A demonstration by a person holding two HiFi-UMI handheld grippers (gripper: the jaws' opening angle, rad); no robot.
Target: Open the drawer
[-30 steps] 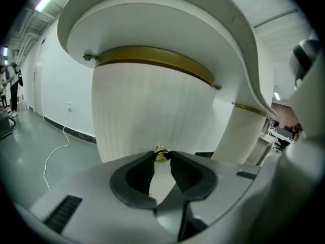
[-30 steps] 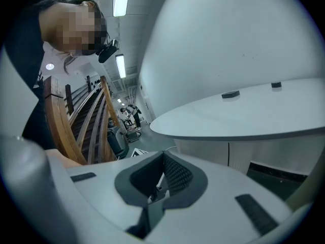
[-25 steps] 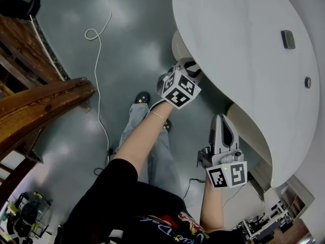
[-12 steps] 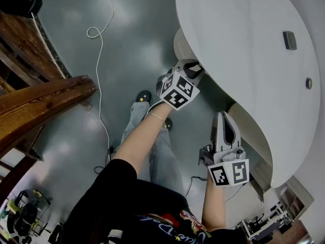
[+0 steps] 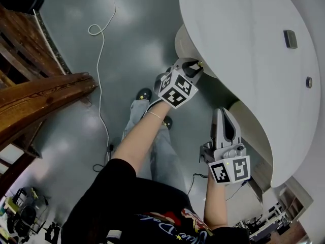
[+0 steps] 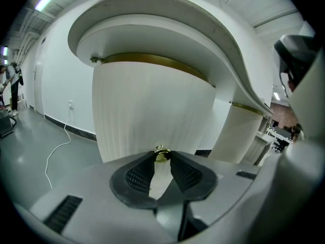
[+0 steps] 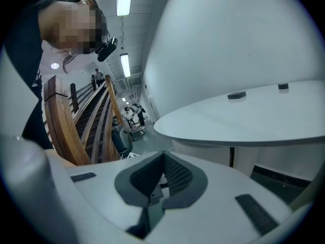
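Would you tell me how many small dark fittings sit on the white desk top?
2. A rectangular fitting is on the white desk top, high at the head view's right; a round fitting lies below it, nearer the right edge. More may be out of frame.

Desk top (image 5: 244,50): white, smooth, with a soft satin sheen. Front panel (image 6: 152,111) beneath it: white, matt, finely ribbed in upright flutes. Trim band (image 6: 152,62) under the top: dull gold, metallic in look. Knob (image 6: 162,155): brass-coloured metal, polished, with bright highlights.

Floor (image 5: 132,29): grey, smooth and glossy; it mirrored the ceiling lights. Stair rail (image 5: 40,100): brown wood with visible grain and a varnished sheen. Cable (image 5: 99,60): white, smooth sheath.

Left gripper (image 6: 162,159) and right gripper (image 7: 163,159): shells of pale grey plastic, smooth and matt. Pads (image 6: 138,176): black, rubbery in look, dimpled in a fine grid. Marker cube (image 5: 176,89): matt black-and-white faces. Trousers (image 5: 157,146): pale blue denim cloth.
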